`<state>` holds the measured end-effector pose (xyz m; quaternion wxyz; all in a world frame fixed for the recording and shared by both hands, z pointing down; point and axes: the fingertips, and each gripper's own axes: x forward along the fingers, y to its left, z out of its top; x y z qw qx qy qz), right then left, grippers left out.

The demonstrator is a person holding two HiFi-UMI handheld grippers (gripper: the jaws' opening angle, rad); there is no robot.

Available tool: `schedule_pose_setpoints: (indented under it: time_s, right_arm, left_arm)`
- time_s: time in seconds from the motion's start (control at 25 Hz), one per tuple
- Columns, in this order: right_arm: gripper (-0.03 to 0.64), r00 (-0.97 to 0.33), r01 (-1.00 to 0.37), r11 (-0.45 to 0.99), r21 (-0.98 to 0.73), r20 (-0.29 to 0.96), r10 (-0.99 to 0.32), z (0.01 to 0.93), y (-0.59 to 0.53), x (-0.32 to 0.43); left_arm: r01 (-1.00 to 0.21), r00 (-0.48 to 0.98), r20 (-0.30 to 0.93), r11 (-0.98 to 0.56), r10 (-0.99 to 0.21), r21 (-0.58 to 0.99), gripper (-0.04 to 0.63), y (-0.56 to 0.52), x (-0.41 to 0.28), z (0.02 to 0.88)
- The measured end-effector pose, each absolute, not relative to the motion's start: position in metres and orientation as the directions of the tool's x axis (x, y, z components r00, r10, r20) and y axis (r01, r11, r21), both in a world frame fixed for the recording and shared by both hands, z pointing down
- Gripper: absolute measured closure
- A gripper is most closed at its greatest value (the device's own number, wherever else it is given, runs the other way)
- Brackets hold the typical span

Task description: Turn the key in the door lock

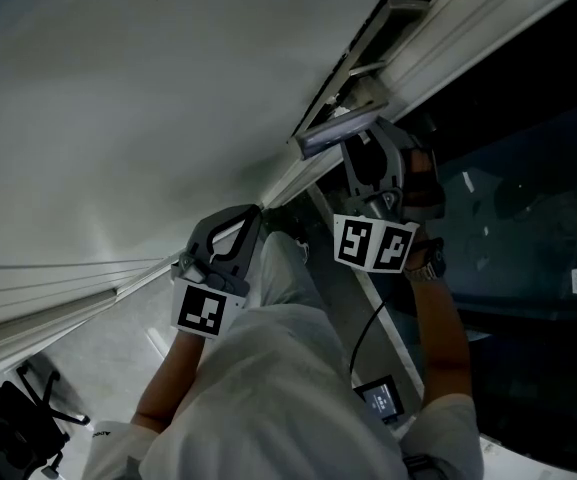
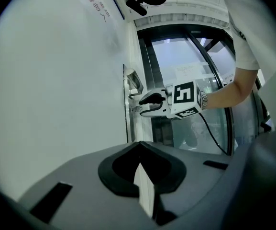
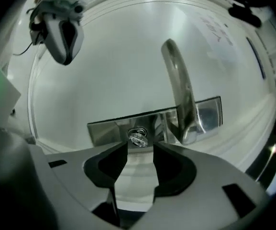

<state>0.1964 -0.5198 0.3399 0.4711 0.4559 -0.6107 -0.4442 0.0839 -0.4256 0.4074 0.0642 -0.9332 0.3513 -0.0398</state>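
A small silver key [image 3: 138, 138] sits in the cylinder of a metal lock plate [image 3: 104, 128] on the white door. The lever handle [image 3: 181, 90] juts out just right of it. My right gripper [image 3: 140, 148] is open. Its two dark fingertips stand on either side of the key head without pressing on it. In the left gripper view the right gripper [image 2: 143, 104] points level at the door's edge, where the handle [image 2: 134, 80] sits. My left gripper [image 2: 140, 147] is shut on nothing and hangs back from the door. In the head view it [image 1: 253, 218] is lower left of the right gripper [image 1: 360, 143].
A dark glass panel [image 1: 528, 218] in a frame runs beside the door. A cable [image 2: 214, 133] hangs from the right wrist. The person's light sleeve [image 1: 288, 368] fills the lower head view. A black office chair [image 1: 18, 418] stands on the floor at lower left.
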Motion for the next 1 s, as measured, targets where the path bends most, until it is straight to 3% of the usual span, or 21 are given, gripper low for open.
schedule_pose_setpoints:
  time_s: [0.24,0.44,0.6,0.8,1.0]
  right_arm:
    - [0.471,-0.174,0.11,0.11,0.988,0.128,-0.976,0.34,-0.525,0.187]
    - [0.472,-0.193,0.186,0.108,0.977,0.144,-0.971,0.344,-0.525,0.18]
    - [0.511,-0.197,0.242,0.097,0.966,0.146,-0.97,0.346,-0.528,0.18]
    - [0.557,-0.202,0.147,0.095,0.985,0.124,-0.971,0.344,-0.528,0.18]
    - [0.558,-0.222,-0.111,0.189,0.976,0.161,-0.962,0.339,-0.527,0.179]
  left_arm:
    - [-0.654,0.747,0.032,-0.742,-0.665,-0.145,0.592,-0.426,0.082,0.407]
    - [-0.646,0.754,0.037,-0.75,-0.656,-0.142,0.592,-0.426,0.084,0.409]
    - [-0.643,0.756,0.036,-0.752,-0.653,-0.146,0.592,-0.424,0.086,0.408]
    - [-0.648,0.751,0.041,-0.748,-0.659,-0.146,0.591,-0.422,0.084,0.409]
    - [-0.66,0.741,0.037,-0.737,-0.671,-0.147,0.592,-0.42,0.078,0.408]
